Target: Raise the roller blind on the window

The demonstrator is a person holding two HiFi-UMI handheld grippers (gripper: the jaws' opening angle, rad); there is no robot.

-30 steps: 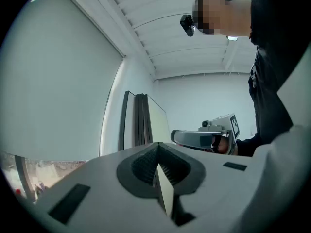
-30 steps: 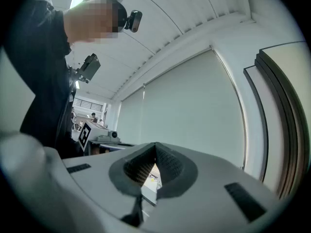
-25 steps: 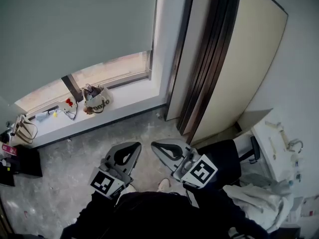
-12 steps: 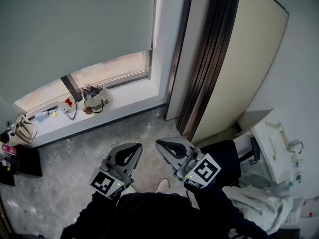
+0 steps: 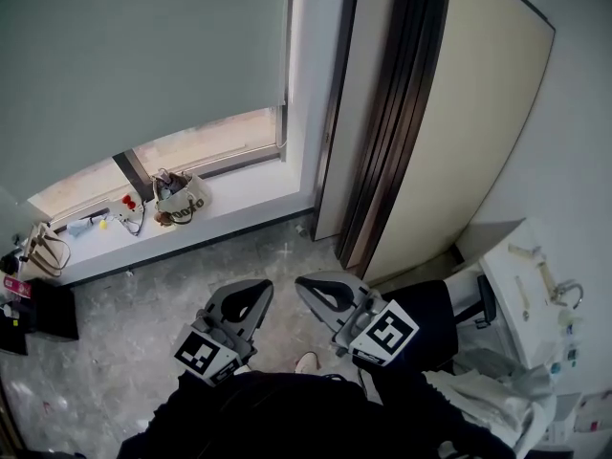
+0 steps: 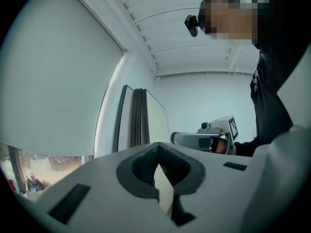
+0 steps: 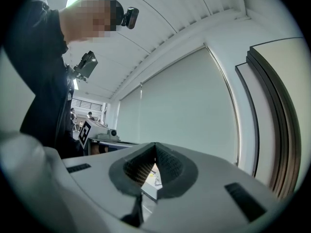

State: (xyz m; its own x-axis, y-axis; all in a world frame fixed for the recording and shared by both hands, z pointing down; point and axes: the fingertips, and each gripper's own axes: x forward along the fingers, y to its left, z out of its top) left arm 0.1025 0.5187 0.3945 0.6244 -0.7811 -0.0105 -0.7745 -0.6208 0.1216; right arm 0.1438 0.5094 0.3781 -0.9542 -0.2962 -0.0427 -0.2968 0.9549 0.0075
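Near, carrying grey plastic left gripper (image 5: 260, 291) and right gripper (image 5: 302, 286) level, both closed tight on nothing, presumably with nothing graspable in reach yet. Far left, facing pale grey fabric roller blind (image 5: 143, 55), drawn over most of window (image 5: 215, 132).

Our right claw (image 7: 155, 148) is closed with nothing between its jaws; beyond it we see the grey roller blind (image 7: 184, 110) drawn down over the window (image 7: 246, 130).

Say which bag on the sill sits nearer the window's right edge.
The lettered bag, midway along the sill; the other bag is at its far left end.
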